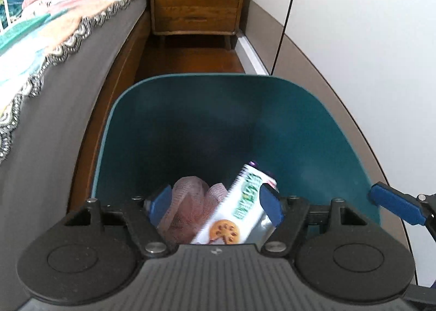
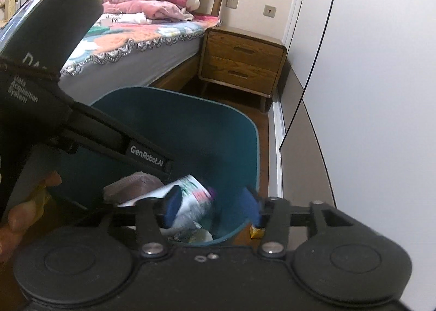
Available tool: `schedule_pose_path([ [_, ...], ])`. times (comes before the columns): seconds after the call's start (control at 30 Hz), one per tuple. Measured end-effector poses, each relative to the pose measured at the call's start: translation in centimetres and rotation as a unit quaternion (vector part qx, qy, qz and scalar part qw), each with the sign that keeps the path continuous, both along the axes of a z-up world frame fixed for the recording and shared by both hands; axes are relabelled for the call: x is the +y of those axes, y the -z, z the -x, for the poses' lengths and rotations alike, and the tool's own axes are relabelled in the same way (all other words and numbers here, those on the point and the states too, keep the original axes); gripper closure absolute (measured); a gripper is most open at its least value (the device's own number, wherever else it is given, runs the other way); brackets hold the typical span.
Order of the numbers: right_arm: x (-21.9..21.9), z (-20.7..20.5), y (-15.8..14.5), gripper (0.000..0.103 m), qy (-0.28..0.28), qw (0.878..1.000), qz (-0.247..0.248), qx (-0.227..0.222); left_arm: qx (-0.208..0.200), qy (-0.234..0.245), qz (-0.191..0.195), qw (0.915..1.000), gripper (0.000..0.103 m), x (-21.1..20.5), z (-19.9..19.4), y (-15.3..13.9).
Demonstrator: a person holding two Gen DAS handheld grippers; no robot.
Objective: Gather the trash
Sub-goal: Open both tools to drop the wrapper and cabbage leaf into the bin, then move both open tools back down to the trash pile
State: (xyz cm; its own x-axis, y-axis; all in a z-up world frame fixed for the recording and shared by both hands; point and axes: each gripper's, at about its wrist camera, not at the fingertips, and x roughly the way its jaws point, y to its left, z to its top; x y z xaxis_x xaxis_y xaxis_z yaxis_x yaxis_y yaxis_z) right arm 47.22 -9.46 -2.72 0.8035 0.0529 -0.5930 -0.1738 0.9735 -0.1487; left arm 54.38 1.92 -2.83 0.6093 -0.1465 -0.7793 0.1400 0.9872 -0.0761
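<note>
A teal trash bin [image 1: 207, 109] stands on the floor between bed and wardrobe. Inside lie a white biscuit packet [image 1: 239, 207] with green lettering and a pink mesh piece [image 1: 188, 204]. My left gripper [image 1: 216, 206] is open over the bin's near rim, the packet loose between its blue fingers, not clamped. In the right wrist view the bin [image 2: 190, 131] holds the blurred packet [image 2: 190, 202] and the pink piece [image 2: 130, 184]. My right gripper [image 2: 212, 209] is open and empty above the bin's near right edge. The left device [image 2: 49, 66] crosses that view.
A bed [image 2: 130, 46] with a patterned blanket and folded pink clothes is on the left. A wooden nightstand [image 2: 242, 60] stands behind the bin. White wardrobe doors [image 2: 368, 93] run along the right. A small yellow item [image 2: 257, 232] lies on the floor by the bin.
</note>
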Motion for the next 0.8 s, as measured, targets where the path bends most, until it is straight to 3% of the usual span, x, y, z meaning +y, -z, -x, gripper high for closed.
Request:
schedule_pose_path([
  [0.47, -1.5, 5.9, -2.0, 0.040, -0.005, 0.999, -0.038, -0.025, -0.055, 0.006, -0.019, 0.9983, 0.032, -0.1, 6.9, -3.9],
  [0.8, -3.2, 10.2, 0.5, 0.028, 0.022, 0.996, -0.082, -0.022, -0.071, 0.015, -0.016, 0.9972, 0.032, 1.0, 13.7, -3.4],
])
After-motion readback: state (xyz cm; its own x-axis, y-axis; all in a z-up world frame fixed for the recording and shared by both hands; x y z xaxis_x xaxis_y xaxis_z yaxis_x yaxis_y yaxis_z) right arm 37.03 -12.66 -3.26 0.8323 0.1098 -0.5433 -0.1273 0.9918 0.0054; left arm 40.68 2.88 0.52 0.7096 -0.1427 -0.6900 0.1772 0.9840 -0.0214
